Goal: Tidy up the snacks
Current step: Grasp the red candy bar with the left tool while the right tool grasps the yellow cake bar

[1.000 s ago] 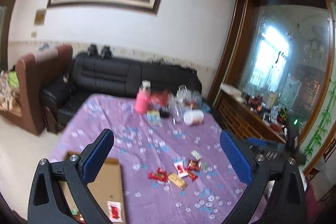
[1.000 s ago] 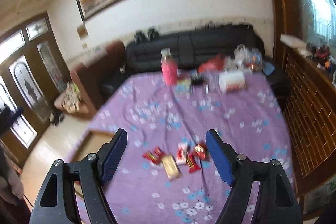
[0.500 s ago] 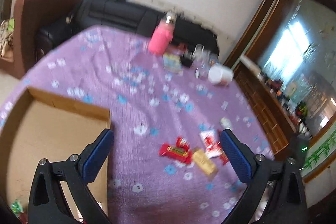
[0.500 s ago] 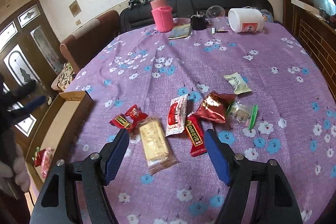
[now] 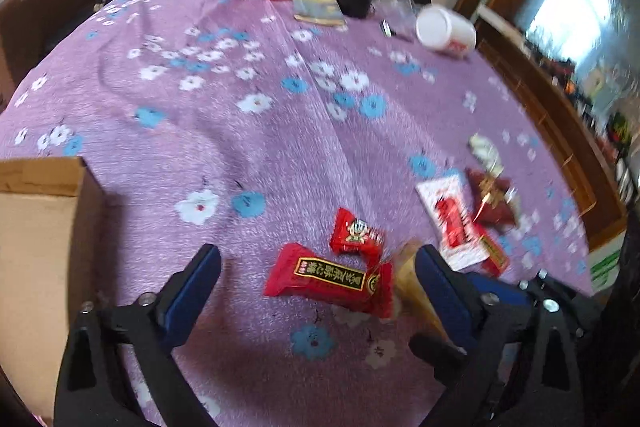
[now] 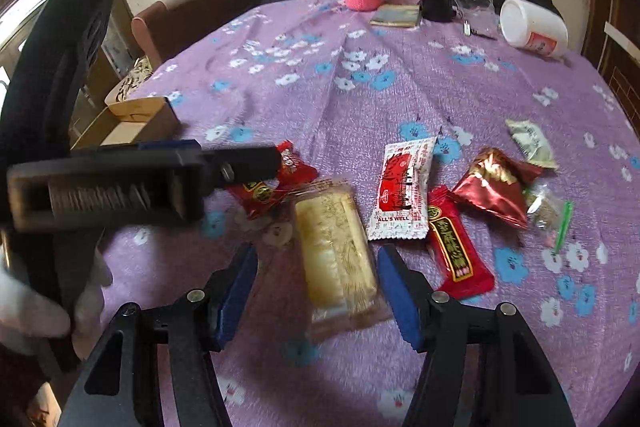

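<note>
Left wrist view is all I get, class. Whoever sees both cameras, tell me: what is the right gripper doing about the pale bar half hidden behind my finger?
Observer: The right gripper straddles the clear-wrapped golden cake. Its jaws are closing, and the pads are not visibly pressing it yet.
Operator: What is printed on the white sachet?
Observer: It reads "ALL'S WELL".
Operator: Anything beyond the dark-red foil packet?
Observer: A small clear bag with a green strip lies just right of it.

right gripper [image 6: 316, 277] jaws closing around yellow cake pack [image 6: 336, 251], pads not touching yet; left gripper [image 6: 256, 163] reaching over red wrappers [image 6: 276, 183].
</note>
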The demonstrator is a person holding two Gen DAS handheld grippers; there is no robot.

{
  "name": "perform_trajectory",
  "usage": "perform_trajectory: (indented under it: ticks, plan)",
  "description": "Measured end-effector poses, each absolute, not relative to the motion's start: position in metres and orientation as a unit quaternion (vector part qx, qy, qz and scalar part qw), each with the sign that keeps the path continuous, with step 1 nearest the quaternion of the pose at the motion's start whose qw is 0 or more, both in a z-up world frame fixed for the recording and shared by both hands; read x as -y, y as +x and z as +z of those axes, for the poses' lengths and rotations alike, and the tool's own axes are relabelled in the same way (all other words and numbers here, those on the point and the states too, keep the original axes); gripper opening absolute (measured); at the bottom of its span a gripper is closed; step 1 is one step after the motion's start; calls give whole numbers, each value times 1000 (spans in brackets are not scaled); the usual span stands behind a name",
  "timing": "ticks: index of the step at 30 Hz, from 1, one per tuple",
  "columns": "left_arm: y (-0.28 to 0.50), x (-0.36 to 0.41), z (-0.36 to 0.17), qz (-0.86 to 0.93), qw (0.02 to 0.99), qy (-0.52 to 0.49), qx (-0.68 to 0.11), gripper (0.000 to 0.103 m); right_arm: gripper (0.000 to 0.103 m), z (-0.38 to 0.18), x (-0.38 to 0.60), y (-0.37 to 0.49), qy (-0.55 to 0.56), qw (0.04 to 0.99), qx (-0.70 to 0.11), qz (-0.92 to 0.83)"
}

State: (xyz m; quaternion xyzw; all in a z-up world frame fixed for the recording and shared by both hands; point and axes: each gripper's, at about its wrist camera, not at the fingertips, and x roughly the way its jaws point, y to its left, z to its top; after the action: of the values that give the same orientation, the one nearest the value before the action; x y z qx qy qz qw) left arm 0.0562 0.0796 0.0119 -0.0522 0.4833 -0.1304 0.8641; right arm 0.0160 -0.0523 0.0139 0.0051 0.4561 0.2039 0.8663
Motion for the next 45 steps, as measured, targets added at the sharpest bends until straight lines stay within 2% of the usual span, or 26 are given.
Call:
perform_trajectory:
  ticks: [2, 3, 8, 10, 12, 16, 18, 20, 21, 22, 26, 28, 31, 32, 33, 34, 44, 45]
  plan:
    - [54, -71, 8, -124, 866, -15, -484, 69, 40, 13, 54, 18, 7, 869, -452, 200]
    - [51, -67, 9, -127, 867, 3, -482, 54, 35, 13, 55, 18, 6, 869, -453, 199]
    - [26, -64, 17, -150, 859, 31, -489, 50, 34, 14, 63, 9, 19, 864, -461, 202]
    - [13, -66, 17, -151, 857, 47, -490, 49, 22, 17, 66, 1, 22, 862, -462, 205]
    - [-1, -69, 19, -161, 857, 49, -488, 49, 17, 20, 71, -7, 27, 861, -465, 206]
    - [-23, -74, 25, -169, 860, 44, -479, 48, 17, 22, 75, -20, 19, 862, -463, 205]
    - [-28, -76, 27, -167, 863, 39, -474, 51, 18, 25, 74, -24, 11, 868, -451, 206]
    - [-29, -79, 28, -168, 868, 33, -467, 61, 36, 28, 73, -22, 12, 872, -447, 202]
    - [-27, -80, 27, -162, 868, 32, -469, 63, 57, 29, 71, -18, 15, 872, -447, 201]
    - [-24, -81, 25, -158, 867, 26, -472, 63, 66, 29, 69, -16, 18, 872, -445, 203]
    - [-11, -83, 14, -139, 871, 18, -470, 63, 66, 28, 62, -2, 19, 875, -441, 199]
    - [-6, -84, 9, -132, 870, 15, -475, 61, 62, 24, 60, 6, 20, 871, -450, 199]
    - [-18, -74, 6, -126, 877, 67, -458, 38, 57, 16, 47, 9, -11, 865, -458, 204]
    - [-23, -73, 7, -143, 875, 67, -458, 21, 57, 15, 43, 6, -27, 870, -450, 201]
    - [-25, -74, 8, -152, 872, 59, -462, 0, 47, 14, 37, 3, -47, 872, -445, 197]
    - [-29, -76, 9, -161, 868, 49, -466, 0, 36, 14, 31, 0, -68, 876, -439, 188]
    - [-59, -115, 37, -168, 876, -37, -451, 0, 36, 30, 35, -24, -43, 883, -427, 191]
    - [-61, -118, 38, -166, 874, -45, -455, 10, 36, 33, 36, -27, -41, 884, -424, 191]
